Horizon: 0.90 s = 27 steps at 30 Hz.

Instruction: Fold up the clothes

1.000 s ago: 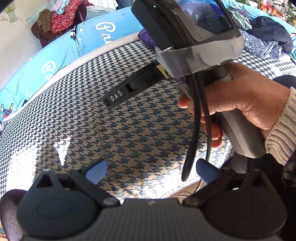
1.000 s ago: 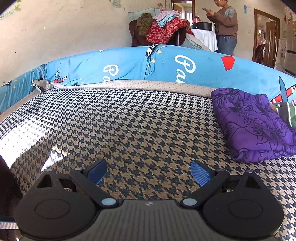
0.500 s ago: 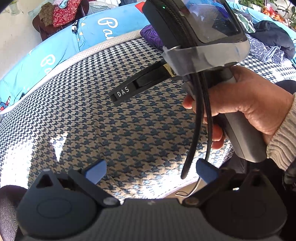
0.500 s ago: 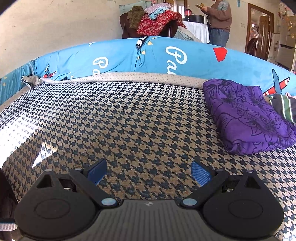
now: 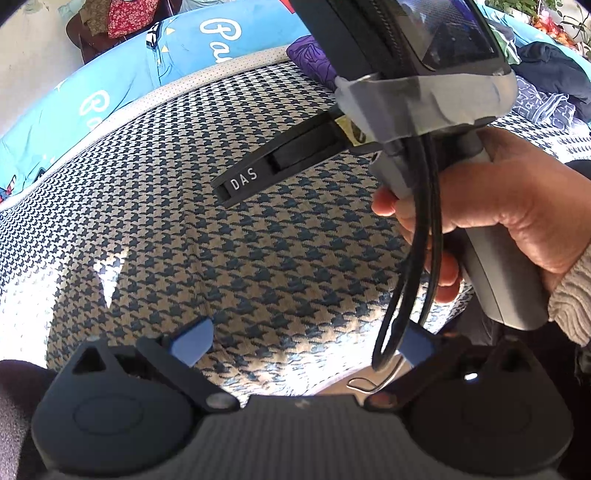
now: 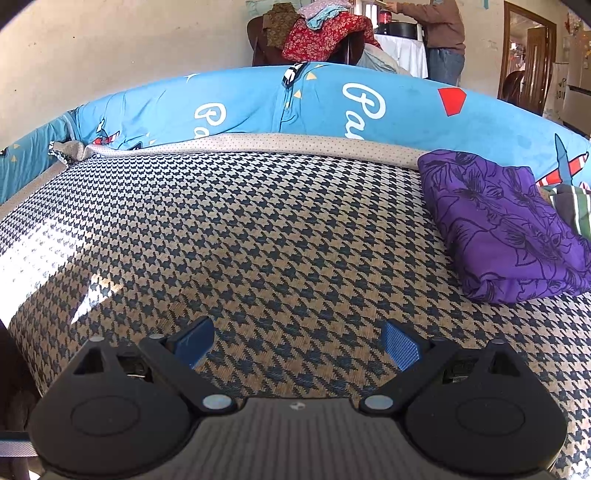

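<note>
A bed covered in a blue-and-cream houndstooth woven mat (image 6: 280, 229) fills both views, with patches of bright sunlight on its near left side. Along its far edge runs a long sky-blue printed bolster (image 6: 332, 107) with white lettering and a red shape, and a cream dotted fabric strip (image 6: 295, 144) lies between it and the mat. The folded purple floral garment (image 6: 506, 225) rests on the mat's far right, against the bolster, with a striped green-and-white cloth (image 6: 572, 206) just beside it; in the left wrist view only a corner of the purple garment shows behind the other device. Beyond the bed a chair piled with red and patterned clothes (image 6: 317, 33) stands near a person in a brown top (image 6: 439, 26). More dark and blue-patterned clothes (image 5: 546, 88) lie heaped at the bed's right. The right gripper (image 6: 297, 347) hovers low over bare mat, its blue-padded fingers (image 6: 194, 345) spread wide with nothing between them. The left gripper (image 5: 301, 341) is likewise spread wide and empty, looking at the person's right hand (image 5: 498, 218) wrapped round the grey taped handle (image 5: 424, 99), black cables (image 5: 424, 236) looping down.
</note>
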Motion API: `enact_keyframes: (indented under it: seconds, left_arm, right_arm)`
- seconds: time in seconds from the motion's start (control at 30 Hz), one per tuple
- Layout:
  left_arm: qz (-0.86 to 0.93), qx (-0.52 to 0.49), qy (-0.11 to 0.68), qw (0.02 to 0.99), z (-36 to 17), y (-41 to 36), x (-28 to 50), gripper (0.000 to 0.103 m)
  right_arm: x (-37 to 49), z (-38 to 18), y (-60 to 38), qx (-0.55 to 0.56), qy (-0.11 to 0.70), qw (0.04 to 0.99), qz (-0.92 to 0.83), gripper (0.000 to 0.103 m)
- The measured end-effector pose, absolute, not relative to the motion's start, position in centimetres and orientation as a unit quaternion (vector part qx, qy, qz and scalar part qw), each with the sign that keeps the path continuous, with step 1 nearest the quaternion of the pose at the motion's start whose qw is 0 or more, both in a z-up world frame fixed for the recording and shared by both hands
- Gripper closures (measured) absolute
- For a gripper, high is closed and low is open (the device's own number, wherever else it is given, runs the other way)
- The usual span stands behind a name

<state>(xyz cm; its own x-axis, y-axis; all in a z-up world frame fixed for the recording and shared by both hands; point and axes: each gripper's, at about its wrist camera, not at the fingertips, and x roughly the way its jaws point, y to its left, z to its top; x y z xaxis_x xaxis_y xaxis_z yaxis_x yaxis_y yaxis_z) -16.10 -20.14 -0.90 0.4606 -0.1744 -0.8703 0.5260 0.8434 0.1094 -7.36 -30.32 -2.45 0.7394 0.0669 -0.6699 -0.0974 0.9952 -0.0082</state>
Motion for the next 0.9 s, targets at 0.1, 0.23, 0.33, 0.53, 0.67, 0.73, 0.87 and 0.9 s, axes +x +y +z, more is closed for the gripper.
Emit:
enact_keyframes:
  seconds: [0.1, 0.23, 0.33, 0.53, 0.67, 0.73, 0.87, 0.9]
  left_arm:
    - [-0.209, 0.180, 0.481, 0.832, -1.2, -20.0, -15.8, 0.000]
    - [-0.207, 0.173, 0.488, 0.830, -1.6, -19.6, -15.1, 0.000]
    - [-0.202, 0.169, 0.492, 0.830, -1.9, -19.3, -14.6, 0.000]
    - [-0.191, 0.165, 0.497, 0.830, -2.5, -18.5, -13.5, 0.000]
    - [-0.166, 0.157, 0.503, 0.834, -3.1, -17.3, -11.9, 0.000]
    - [-0.151, 0.155, 0.501, 0.838, -3.4, -16.7, -11.0, 0.000]
    - [-0.120, 0.145, 0.497, 0.847, -3.6, -15.4, -8.9, 0.000]
    - [-0.114, 0.141, 0.497, 0.849, -3.6, -15.1, -8.4, 0.000]
  right_arm:
    - [-7.2, -2.5, -30.2, -0.028, 0.361, 0.932, 0.033, 0.006]
    - [-6.4, -3.0, -31.1, -0.021, 0.382, 0.924, -0.008, 0.006]
    - [-5.9, -3.3, -32.4, -0.002, 0.394, 0.918, -0.046, 0.006]
    - [-5.5, -3.2, -34.2, 0.024, 0.398, 0.913, -0.088, 0.006]
    - [-5.0, -3.7, -35.0, 0.028, 0.415, 0.902, -0.116, 0.006]
    - [-4.9, -3.9, -35.3, 0.036, 0.421, 0.899, -0.118, 0.006]
    - [-4.9, -4.2, -35.5, 0.043, 0.430, 0.892, -0.129, 0.006]
    - [-4.9, -4.3, -35.6, 0.046, 0.432, 0.891, -0.130, 0.006]
